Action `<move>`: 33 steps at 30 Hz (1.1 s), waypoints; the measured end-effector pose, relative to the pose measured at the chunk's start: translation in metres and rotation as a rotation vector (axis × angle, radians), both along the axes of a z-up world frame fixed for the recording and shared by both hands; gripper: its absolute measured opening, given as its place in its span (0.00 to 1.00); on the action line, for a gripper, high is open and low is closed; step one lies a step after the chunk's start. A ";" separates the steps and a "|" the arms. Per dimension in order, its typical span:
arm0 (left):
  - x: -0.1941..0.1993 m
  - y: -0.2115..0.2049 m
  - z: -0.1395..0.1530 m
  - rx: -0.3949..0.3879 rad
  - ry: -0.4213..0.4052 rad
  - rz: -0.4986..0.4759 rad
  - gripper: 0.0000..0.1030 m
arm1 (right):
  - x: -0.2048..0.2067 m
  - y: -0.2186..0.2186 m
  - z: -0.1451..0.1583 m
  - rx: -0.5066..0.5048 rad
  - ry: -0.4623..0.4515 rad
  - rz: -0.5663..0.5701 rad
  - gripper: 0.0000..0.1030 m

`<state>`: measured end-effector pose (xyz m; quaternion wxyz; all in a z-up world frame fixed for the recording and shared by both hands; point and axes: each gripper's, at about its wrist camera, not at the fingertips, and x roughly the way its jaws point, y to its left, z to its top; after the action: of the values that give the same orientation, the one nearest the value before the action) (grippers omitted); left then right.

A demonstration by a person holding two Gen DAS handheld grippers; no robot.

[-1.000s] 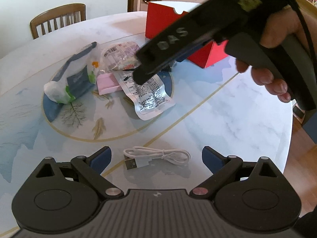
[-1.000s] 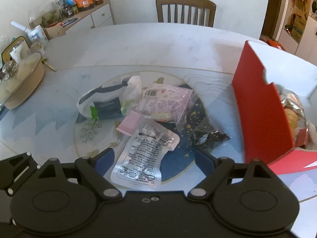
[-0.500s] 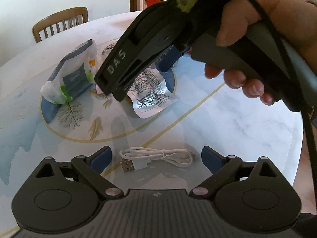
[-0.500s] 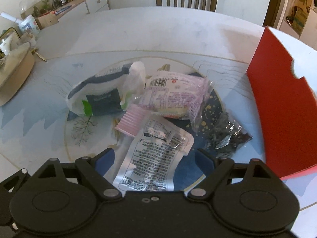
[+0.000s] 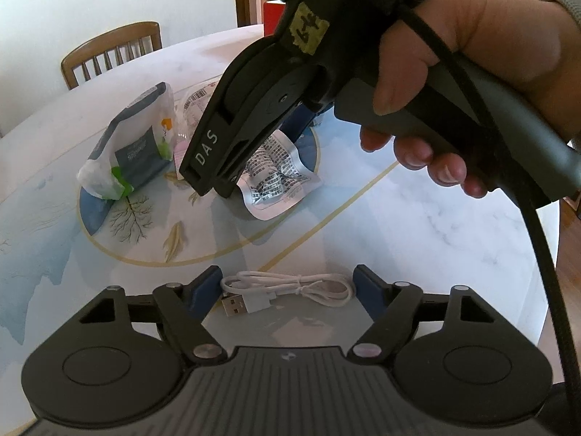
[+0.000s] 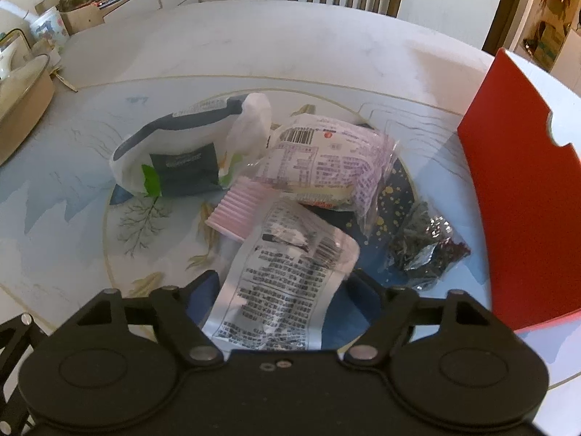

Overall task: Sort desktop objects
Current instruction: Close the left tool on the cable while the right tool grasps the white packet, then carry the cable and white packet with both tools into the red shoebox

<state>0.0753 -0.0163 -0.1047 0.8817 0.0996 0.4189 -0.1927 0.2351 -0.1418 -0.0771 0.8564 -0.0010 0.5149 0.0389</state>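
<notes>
Left gripper: jaws were just closing, part open, around a coiled white cable, pads not yet touching. Right gripper: jaws likewise closing, a silver pouch between them, contact indeterminable.

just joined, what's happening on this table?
A person is sorting items on a round table with a hand-held gripper in each hand. The left hand-held gripper straddles a coiled white USB cable, jaws just closing but not yet pressing. The right hand-held gripper straddles a silver printed pouch in the snack pile, also closing, no grip yet. A red box stands to the right.
</notes>
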 end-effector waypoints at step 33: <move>0.008 -0.013 0.031 -0.091 0.022 0.095 0.74 | -0.065 -0.074 0.050 0.100 0.001 0.032 0.66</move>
<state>0.0835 -0.0289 -0.0741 0.8889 0.0373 0.4237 -0.1704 0.1699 -0.2157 -0.0267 0.8545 0.0336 0.5125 0.0781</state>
